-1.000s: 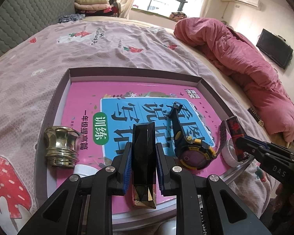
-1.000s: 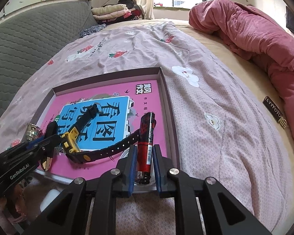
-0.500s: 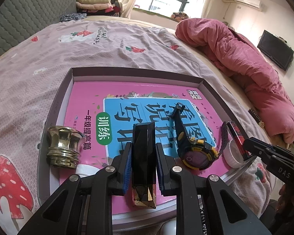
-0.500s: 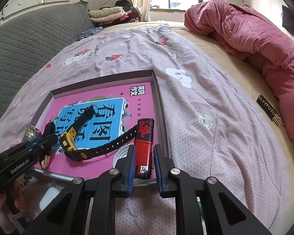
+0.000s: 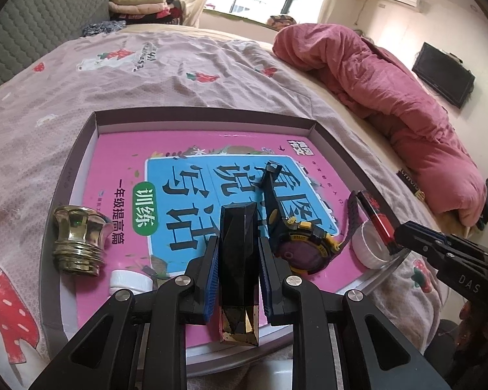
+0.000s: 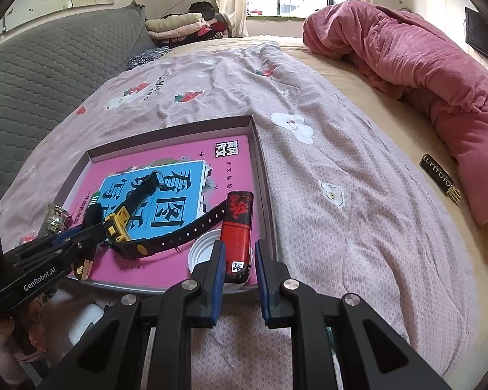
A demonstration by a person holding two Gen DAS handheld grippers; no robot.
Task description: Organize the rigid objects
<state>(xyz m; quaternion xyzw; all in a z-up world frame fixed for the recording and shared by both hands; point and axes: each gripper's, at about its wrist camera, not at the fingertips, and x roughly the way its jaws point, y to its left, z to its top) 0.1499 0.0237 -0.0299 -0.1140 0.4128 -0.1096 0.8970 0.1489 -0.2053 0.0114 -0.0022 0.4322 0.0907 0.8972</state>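
Across the bed lay a pink patterned sheet [image 6: 325, 149], and on it sat a shallow grey cardboard tray [image 5: 192, 113] lined with a pink-and-blue workbook [image 5: 185, 178]. Our left gripper [image 5: 237, 260] was clamped tight on a faceted black-and-gold lipstick case [image 5: 238, 260] over the tray's near edge. Our right gripper [image 6: 239, 260] stood slightly parted around a red-and-black lighter [image 6: 239, 230], whose near end rested on a white round lid [image 6: 201, 247] in the tray; a gap showed on the right side, so the lighter was not gripped. A black-and-yellow wristwatch [image 5: 296, 240] lay between the two, and a brass-coloured knob [image 5: 78, 240] stood at the tray's left edge.
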